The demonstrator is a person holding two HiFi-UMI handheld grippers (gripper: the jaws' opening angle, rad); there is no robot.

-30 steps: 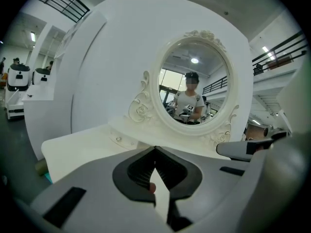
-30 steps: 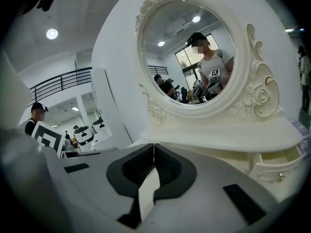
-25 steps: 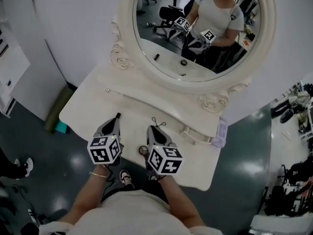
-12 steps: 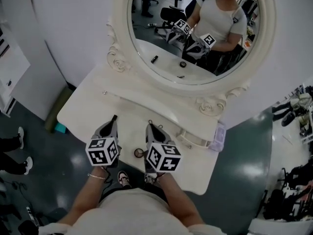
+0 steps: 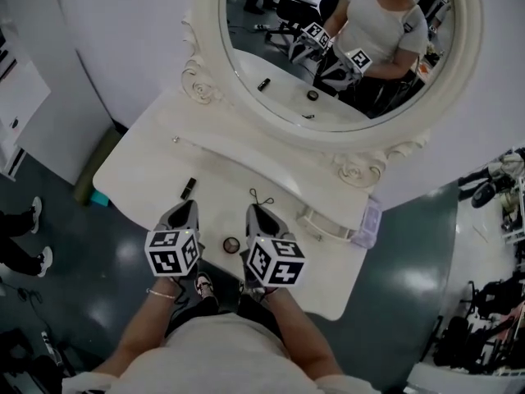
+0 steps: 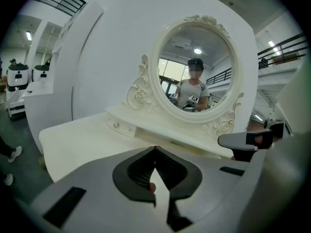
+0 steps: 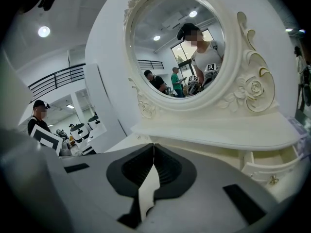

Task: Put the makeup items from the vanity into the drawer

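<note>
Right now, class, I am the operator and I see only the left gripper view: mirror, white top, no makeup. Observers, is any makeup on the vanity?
Observer: Yes. The head view shows a black tube lying on the vanity top, just ahead of the left tongs.
Operator: Anything else to collect?
Observer: A small round compact lies near the front edge, between the left tongs and the right tongs.
Operator: Is the right one carrying anything?
Observer: No. The right gripper view shows the right tongs shut, with nothing between them.
</note>
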